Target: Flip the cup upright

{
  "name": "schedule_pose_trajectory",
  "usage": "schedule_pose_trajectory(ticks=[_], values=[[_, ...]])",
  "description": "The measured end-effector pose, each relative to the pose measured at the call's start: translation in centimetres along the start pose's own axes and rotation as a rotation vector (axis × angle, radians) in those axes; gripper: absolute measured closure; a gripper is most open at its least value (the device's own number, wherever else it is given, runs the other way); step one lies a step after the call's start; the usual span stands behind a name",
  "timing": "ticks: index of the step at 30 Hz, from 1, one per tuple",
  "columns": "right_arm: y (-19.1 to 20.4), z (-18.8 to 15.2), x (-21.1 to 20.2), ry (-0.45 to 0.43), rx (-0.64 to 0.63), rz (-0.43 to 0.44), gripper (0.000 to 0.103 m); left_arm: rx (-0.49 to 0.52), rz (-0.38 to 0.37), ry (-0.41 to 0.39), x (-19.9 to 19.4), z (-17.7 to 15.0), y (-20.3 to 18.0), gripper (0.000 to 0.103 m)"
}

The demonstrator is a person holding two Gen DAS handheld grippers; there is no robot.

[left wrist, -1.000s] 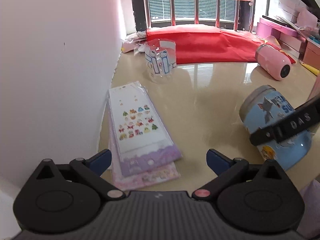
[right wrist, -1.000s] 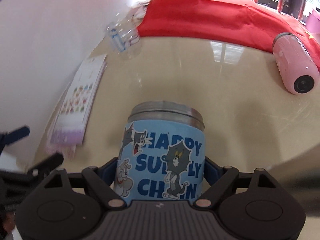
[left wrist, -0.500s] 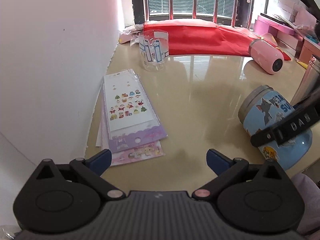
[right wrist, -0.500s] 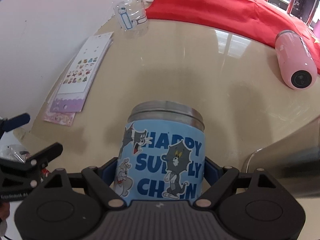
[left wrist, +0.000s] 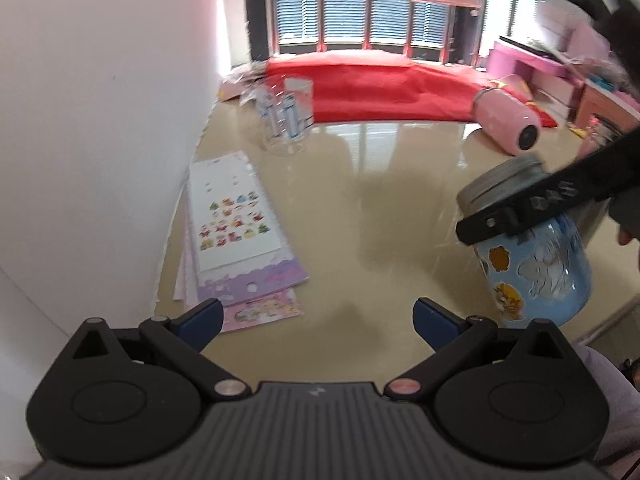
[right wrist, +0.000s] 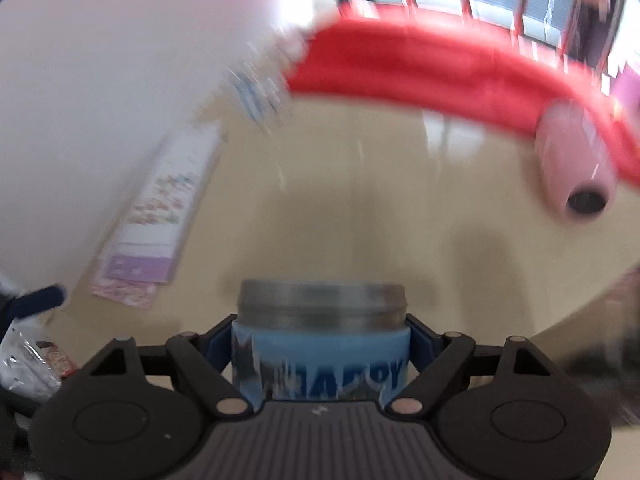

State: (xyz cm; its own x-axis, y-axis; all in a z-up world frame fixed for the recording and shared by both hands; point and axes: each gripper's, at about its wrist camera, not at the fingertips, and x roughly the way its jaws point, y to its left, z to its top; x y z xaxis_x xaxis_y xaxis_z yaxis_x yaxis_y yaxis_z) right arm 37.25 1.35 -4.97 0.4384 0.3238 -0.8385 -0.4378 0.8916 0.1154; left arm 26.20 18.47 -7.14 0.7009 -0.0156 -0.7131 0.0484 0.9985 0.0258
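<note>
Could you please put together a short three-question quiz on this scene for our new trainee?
1. True or false: the right gripper is shut on the blue cartoon cup.
2. What does the open left gripper hold?
A. sticker sheets
B. nothing
C. pink bottle
3. In the left wrist view, is the cup's metal rim above or below its blue body?

Key:
1. True.
2. B. The sticker sheets lie on the table; the pink bottle lies on its side, far off.
3. Above, with the cup tilted.
</note>
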Motion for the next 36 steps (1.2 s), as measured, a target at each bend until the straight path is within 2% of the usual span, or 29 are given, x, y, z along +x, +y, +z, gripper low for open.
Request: schedule_pose_trajectory(ticks=[5, 7, 9, 17, 21, 25, 30, 36], values=[[0.9, -4.3, -4.1, -0.256, -0.073, 0.022, 0.020, 0.033, -0.045, -0.020, -0.5, -0.1, -0.5, 0.000], [0.9, -5.7, -4.8, -0.336, -0.091, -0.003, 0.020, 0.054, -0.055, -0.016, -0.5, -0.3, -0.9, 0.000], [0.8, -6.8, -5.0, -0.374, -0.104, -0.021, 0.020, 0.072, -0.060, -0.006, -0.5, -0.6, -1.4, 0.000], [0.4, -5.7, -3.7, -0.299, -0.102, -0.062, 0.020, 0.091, -0.060, 0.007, -0.6, -0.9, -2.4, 0.000], [0.6, -5.3, -2.9, -0.315, -0.113, -0.064, 0.020, 0.071, -0.052, 0.006, -0.8, -1.0, -2.5, 0.000], [-0.1, -5.8, -2.9, -0.348, -0.097, -0.045, 0.019, 0.062, -0.055, -0.004, -1.4, -1.2, -2.9, 0.000], [-0.6, -6.9, -3.7, -0.415, -0.109, -0.040, 0.005, 0.061, -0.043, -0.010, -2.0, -1.4, -3.8, 0.000], [-1.1, -8.4, -6.1, -0.489, -0.107, -0.021, 0.005, 0.047, -0.019, -0.025, -3.7, -2.0, -5.4, 0.000]])
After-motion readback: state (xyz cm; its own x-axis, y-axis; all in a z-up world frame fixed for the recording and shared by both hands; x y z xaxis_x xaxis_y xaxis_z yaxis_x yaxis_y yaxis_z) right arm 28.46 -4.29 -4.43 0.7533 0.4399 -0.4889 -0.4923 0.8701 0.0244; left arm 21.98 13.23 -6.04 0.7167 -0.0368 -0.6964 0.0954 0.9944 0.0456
